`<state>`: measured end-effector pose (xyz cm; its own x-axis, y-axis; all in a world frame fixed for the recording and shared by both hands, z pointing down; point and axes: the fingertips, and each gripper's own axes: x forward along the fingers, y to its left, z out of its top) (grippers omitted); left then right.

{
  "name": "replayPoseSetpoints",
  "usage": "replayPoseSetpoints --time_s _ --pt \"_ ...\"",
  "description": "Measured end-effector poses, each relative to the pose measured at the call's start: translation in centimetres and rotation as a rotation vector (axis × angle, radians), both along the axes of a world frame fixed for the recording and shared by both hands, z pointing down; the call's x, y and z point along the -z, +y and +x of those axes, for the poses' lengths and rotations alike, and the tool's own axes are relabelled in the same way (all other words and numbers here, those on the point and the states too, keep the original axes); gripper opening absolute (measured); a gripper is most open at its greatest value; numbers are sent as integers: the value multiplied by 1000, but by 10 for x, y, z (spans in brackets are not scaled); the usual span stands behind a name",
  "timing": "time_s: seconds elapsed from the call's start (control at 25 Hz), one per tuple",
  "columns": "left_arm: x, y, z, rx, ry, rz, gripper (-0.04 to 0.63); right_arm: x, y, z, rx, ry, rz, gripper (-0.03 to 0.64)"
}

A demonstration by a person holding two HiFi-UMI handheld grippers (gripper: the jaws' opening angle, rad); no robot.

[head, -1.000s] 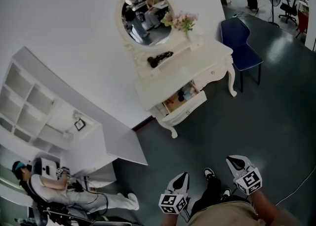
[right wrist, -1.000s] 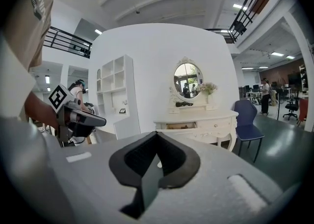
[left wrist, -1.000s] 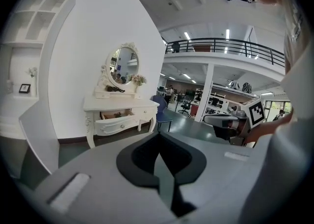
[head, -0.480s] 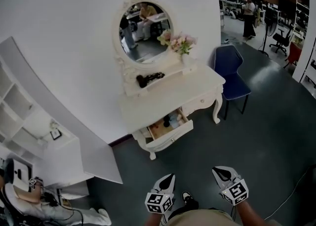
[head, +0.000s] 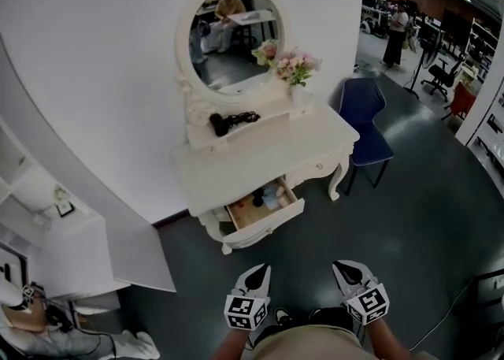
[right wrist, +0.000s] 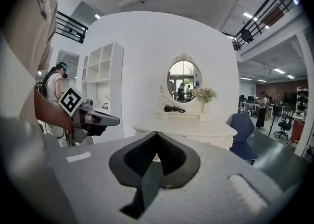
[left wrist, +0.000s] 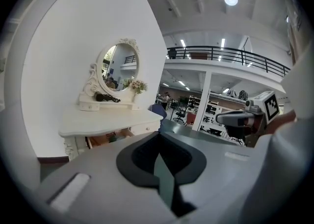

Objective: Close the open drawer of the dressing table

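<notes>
Jaws pressed together and empty on both the left gripper (head: pixel 257 273) and the right gripper (head: pixel 346 269), the drawer (head: pixel 272 223) of the dressing table (head: pixel 252 163) stands pulled out well ahead of them, untouched, so I'd judge the whole push is left to do.

We see the white dressing table (head: pixel 260 163) at about twelve o'clock from us, backed against the wall. Its drawer (head: pixel 272 223) stands open at the tabletop's six o'clock edge, pulled out toward us, showing a wood-toned floor with small items we cannot identify.
</notes>
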<state>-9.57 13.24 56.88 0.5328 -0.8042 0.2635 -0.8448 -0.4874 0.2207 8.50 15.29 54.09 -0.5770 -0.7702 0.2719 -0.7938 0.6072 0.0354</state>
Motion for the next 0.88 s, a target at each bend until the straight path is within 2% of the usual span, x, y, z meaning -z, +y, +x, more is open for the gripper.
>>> replayPoseSetpoints --time_s 0.12,0.2,0.4,0.64,0.76,0.88 --pt "-12 -2 -14 34 27 -30 17 -1 -12 -14 18 90 20 2" --pt "-20 -4 -21 57 41 -48 17 0 -19 -21 43 101 24 3" --pt "-27 -8 -25 69 -12 -41 17 -2 -40 -30 87 90 4 3" --pt "-21 -32 -44 157 -39 -42 17 -19 -86 -45 169 46 -36 3" --pt "-15 -56 -54 203 -52 -53 17 -11 -122 -59 219 19 -10 2" --pt "-10 -88 -45 191 -100 -52 17 -2 -162 -64 251 -2 21 3"
